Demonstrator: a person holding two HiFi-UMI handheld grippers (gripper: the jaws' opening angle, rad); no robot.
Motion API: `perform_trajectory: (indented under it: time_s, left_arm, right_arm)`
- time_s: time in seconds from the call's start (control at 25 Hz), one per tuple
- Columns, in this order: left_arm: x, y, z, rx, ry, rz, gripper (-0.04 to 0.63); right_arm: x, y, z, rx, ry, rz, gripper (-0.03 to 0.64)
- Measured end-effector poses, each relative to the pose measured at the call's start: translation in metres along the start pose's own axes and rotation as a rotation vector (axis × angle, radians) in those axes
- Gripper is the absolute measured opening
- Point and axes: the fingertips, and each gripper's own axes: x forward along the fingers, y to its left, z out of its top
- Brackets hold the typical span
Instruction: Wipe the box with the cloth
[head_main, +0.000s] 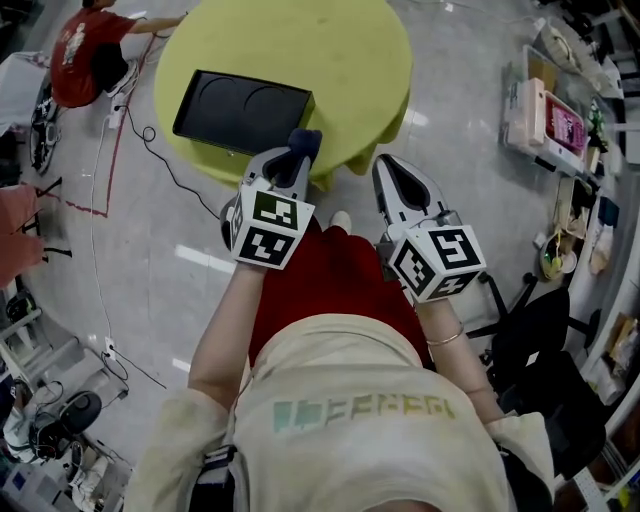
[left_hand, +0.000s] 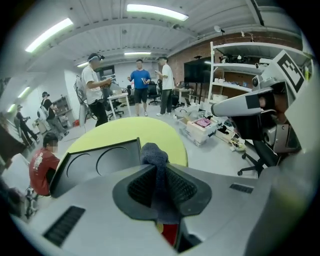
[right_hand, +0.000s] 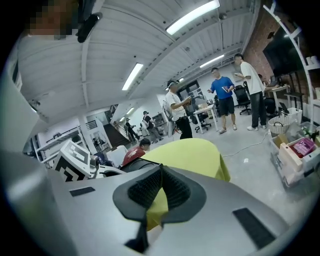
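Note:
A flat black box (head_main: 243, 110) with two round recesses lies on the left part of a round table (head_main: 350, 50) under a yellow-green cover. My left gripper (head_main: 300, 152) hovers at the table's near edge, just right of the box's near corner, shut on a dark grey-blue cloth (head_main: 306, 140). In the left gripper view the cloth (left_hand: 155, 162) stands pinched between the jaws, with the box (left_hand: 95, 162) ahead to the left. My right gripper (head_main: 392, 172) is held off the table's near right edge, shut and empty; its view shows the table (right_hand: 192, 155) beyond the closed jaws.
A person in red (head_main: 85, 55) sits on the floor left of the table, with cables (head_main: 120, 150) trailing nearby. Shelves with boxes (head_main: 545, 110) line the right side, and a black office chair (head_main: 540, 340) stands near right. Several people stand far behind the table (left_hand: 142, 85).

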Motion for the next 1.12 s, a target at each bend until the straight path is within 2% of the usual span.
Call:
perform_trajectory:
  time_s: [0.44, 0.64, 0.92, 1.12]
  left_arm:
    - [0.029, 0.031, 0.027, 0.162, 0.03, -0.126, 0.06]
    - [0.049, 0.041, 0.049, 0.207, 0.034, -0.182, 0.06]
    - [0.071, 0.063, 0.076, 0.211, 0.029, -0.267, 0.06]
    - [0.077, 0.084, 0.107, 0.143, -0.005, -0.382, 0.06]
  right_arm:
    - [0.053, 0.005, 0.017, 0.027, -0.004, -0.077, 0.038]
    - [0.065, -0.004, 0.025, 0.051, -0.016, -0.126, 0.038]
    - [0.089, -0.008, 0.039, 0.077, -0.026, -0.193, 0.038]
    - [0.115, -0.008, 0.045, 0.085, -0.023, -0.227, 0.038]
